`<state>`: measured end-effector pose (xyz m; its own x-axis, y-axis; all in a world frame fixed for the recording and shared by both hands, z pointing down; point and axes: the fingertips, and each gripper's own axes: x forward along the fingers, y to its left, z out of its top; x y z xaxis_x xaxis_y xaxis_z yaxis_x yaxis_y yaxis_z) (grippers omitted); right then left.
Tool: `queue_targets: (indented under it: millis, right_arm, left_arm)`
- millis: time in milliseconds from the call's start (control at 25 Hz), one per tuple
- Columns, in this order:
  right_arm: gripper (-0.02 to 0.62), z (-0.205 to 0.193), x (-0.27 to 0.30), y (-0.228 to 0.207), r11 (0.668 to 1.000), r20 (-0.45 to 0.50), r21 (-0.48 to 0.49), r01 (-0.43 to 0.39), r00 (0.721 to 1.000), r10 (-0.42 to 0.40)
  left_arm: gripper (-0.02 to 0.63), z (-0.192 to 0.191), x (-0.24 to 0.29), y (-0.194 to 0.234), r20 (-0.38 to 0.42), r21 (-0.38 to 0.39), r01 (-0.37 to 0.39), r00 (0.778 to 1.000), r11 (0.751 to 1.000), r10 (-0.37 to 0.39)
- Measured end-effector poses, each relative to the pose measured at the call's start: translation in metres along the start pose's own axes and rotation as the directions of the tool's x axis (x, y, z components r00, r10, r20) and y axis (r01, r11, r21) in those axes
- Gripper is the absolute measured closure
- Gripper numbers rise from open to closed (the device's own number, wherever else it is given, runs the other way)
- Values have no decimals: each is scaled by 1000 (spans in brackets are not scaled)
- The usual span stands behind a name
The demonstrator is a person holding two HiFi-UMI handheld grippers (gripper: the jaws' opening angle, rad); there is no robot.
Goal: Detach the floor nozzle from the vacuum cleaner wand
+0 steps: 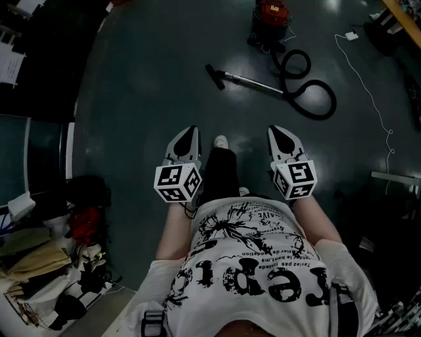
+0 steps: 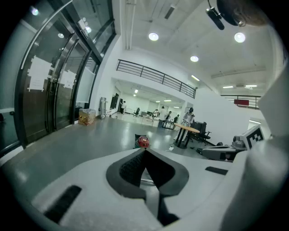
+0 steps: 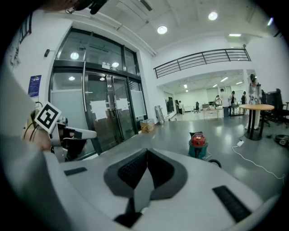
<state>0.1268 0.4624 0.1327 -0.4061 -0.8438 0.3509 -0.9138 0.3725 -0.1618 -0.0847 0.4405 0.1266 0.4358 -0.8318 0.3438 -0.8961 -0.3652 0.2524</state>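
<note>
Holding left hand-held gripper and right hand-held gripper clenched, empty | floor nozzle is lying on floor well ahead, slightly nearer left | wand is running rightward from it toward hose

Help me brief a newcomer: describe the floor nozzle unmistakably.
Find the red vacuum canister on the floor. Its black hose coils to a metal wand. The floor nozzle is the short black crossbar at the wand's other end, straight, not looped.

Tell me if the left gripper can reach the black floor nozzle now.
Probably not yet: the left gripper sits well short of the black floor nozzle; only bare dark floor lies between.
</note>
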Motion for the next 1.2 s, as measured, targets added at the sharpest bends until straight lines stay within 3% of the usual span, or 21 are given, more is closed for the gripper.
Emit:
queue_targets:
  millis: [280,440,600,760,960,1200]
  right_arm:
    - [592,55,133,-4,1000,9,-18,23,1000,-23]
    - [592,94,200,-12,999,22,-17,45,999,-44]
    - [592,113,256,-34,999,13,9,54,998,-54]
    - [592,111,305,-67,998,-21,-7,59,998,-59]
    - [592,88,376,-116,1000,-112,9,20,994,-19]
    - [592,46,497,-176,993,-214,-26,-115,971,106]
  left_arm:
    - [603,58,111,93,-13,-28,59,998,998,-60]
    - [603,94,173,124,-43,-17,131,990,991,-132]
    - [603,108,229,149,-76,-21,138,987,990,-139]
    - [603,91,276,167,-145,-36,134,980,990,-138]
    - [603,55,334,206,-220,-83,43,974,996,-60]
    - [603,1,438,263,-290,-139,-60,957,989,17]
